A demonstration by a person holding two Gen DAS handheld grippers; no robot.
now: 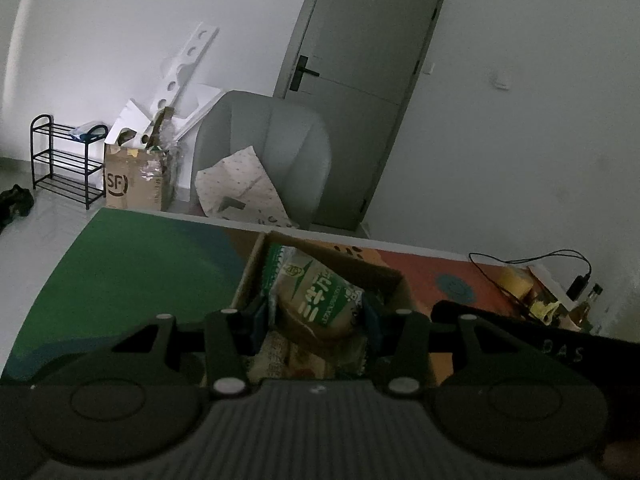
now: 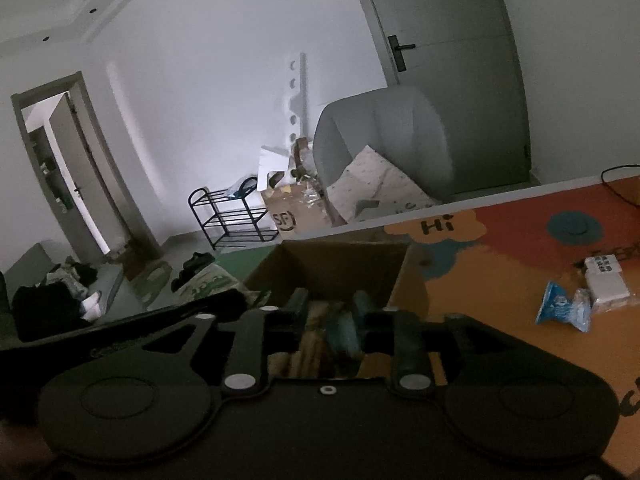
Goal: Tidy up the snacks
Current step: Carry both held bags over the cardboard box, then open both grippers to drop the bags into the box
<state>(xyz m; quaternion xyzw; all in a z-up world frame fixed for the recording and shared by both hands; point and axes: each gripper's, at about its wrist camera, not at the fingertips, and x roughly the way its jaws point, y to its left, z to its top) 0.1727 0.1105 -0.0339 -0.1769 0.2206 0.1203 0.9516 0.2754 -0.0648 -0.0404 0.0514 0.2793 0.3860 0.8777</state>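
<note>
A brown cardboard box [image 1: 384, 272] sits on the colourful table mat, and it also shows in the right wrist view [image 2: 344, 264]. My left gripper [image 1: 316, 320] is shut on a green-and-white snack packet [image 1: 320, 292] and holds it over the open box, above other packets inside. My right gripper [image 2: 330, 312] is over the same box with a blue snack packet [image 2: 340, 332] between its fingers; the packet is blurred. The other gripper's black body [image 2: 120, 320] crosses the left of the right wrist view.
A blue wrapper [image 2: 564, 308] and a white packet [image 2: 606, 280] lie on the orange mat [image 2: 500, 280] right of the box. A black cable [image 1: 532, 260], a yellow item and bottles sit at the table's far right. A grey armchair [image 1: 264, 148] stands behind the table.
</note>
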